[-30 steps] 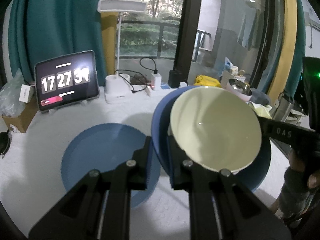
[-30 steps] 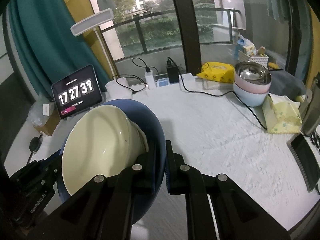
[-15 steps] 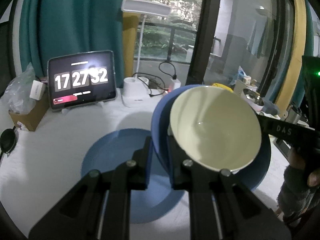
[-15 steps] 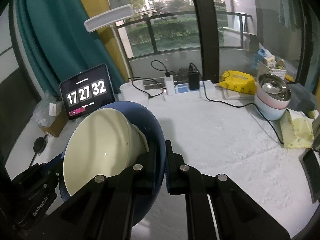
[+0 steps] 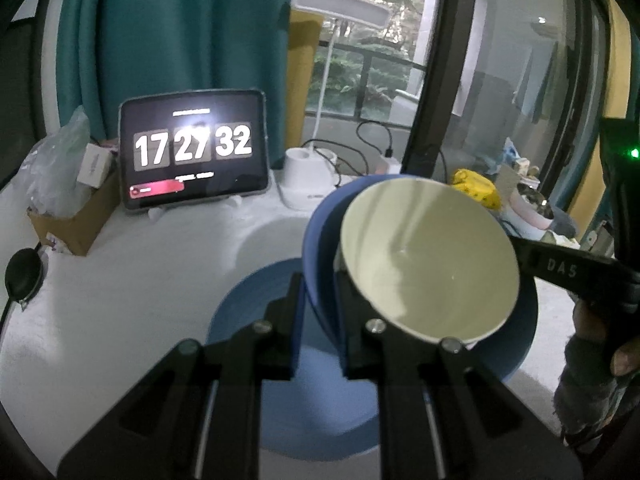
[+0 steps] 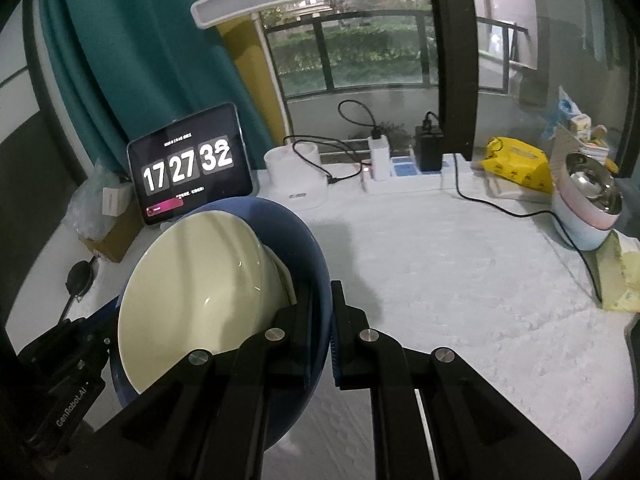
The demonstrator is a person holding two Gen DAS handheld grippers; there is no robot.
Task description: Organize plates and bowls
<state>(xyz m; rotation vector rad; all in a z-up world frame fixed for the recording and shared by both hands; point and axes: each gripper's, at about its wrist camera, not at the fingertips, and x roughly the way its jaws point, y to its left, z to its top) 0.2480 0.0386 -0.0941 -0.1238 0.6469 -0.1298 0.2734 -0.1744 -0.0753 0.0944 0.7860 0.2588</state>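
Both grippers are clamping opposite rims of the blue bowl, left gripper and right gripper, with the cream bowl nested inside. Since a second ago, the pair is travelling over the blue plate on the near table, now lying directly beneath. Stacking is becoming possible.

a tablet clock stands beside a white desk lamp, cables behind.

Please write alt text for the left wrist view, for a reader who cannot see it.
The left claw grips the rim of a blue plate carrying a cream bowl, above a second blue plate on the white table. Behind, a tablet clock reads 17 27 32.
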